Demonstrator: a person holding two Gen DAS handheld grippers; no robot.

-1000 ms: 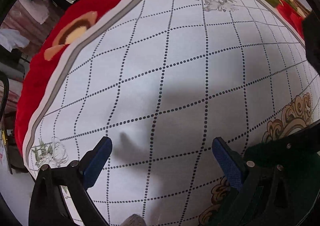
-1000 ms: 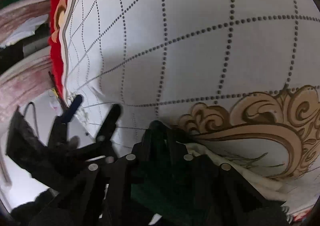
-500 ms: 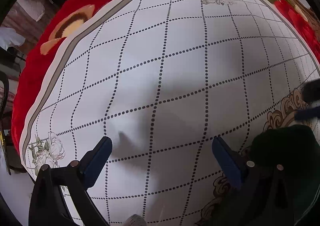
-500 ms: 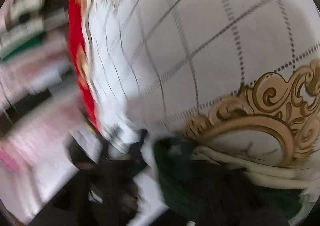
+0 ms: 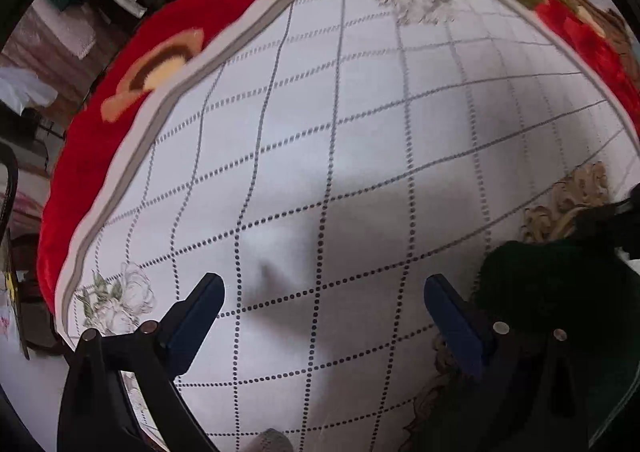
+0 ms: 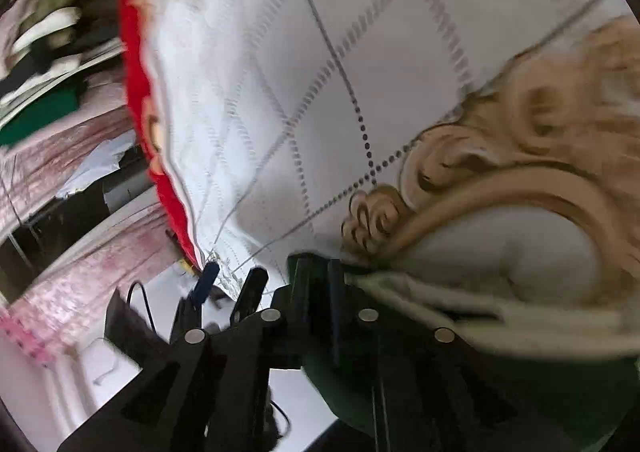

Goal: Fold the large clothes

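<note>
A dark green garment (image 5: pixel 560 312) lies at the right of the white dotted-grid cloth (image 5: pixel 320 132) in the left wrist view. My left gripper (image 5: pixel 320 316) is open and empty, its blue pads (image 5: pixel 196 316) wide apart above the cloth, left of the garment. In the right wrist view my right gripper (image 6: pixel 320 284) is shut on the edge of the dark green garment (image 6: pixel 400 392), which has a cream striped trim (image 6: pixel 460 308), over the gold scroll print. The left gripper (image 6: pixel 228 284) shows small at lower left of that view.
The white cloth covers a red floral blanket (image 5: pixel 100 140) on a raised surface. Its left edge (image 6: pixel 160 132) drops to the floor. Piled clothes and clutter (image 6: pixel 48 52) lie beyond the left side.
My right gripper has swung with the green garment, its view blurred and turned. The left gripper stays open and has shifted slightly over the cloth.
</note>
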